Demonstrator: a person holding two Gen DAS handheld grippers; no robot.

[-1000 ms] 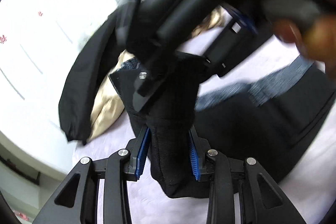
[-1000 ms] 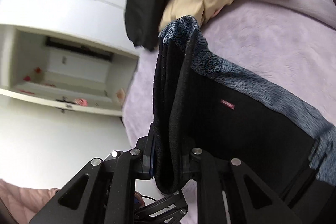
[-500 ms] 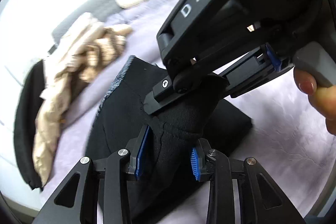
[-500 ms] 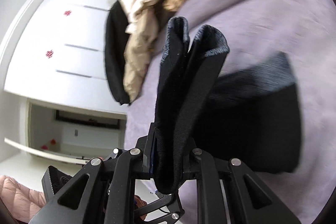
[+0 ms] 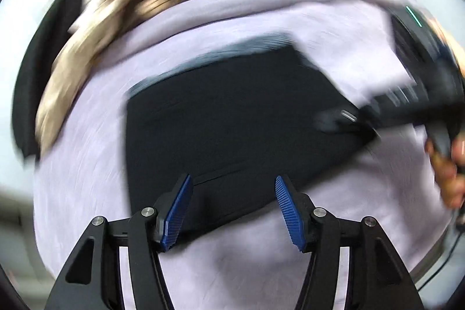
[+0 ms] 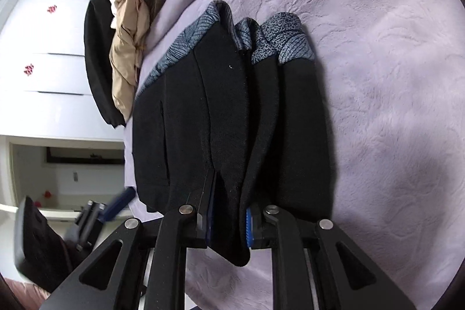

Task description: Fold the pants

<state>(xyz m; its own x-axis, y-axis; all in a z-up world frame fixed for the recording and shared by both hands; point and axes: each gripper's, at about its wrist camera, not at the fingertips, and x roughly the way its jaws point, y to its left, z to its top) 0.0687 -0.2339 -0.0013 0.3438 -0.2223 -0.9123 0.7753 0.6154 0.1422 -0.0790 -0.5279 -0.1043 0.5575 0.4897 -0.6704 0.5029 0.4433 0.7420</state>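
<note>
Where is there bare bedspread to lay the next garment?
Free: the lilac bedspread right of the folded black pants. Crowded: the beige clothes pile and black garment to their left.

Bed w/ lilac plush blanket (image 6: 377, 77), fuzzy embossed texture, covers whole surface. Directly on it: black pants (image 6: 221, 112), folded into flat stack, grey-blue patterned waistband layers at far end; same pants (image 5: 226, 130) blurred in left wrist view, lying flat mid-bed. Near far edge of bed: heap of beige clothes (image 6: 130, 28) incl. ribbed tan knit, touching a black garment (image 6: 97, 57) that hangs over bed's side. Heap just beside pants' waistband end, narrow strip of blanket btwn them. Rest of blanket bare on right.
</note>
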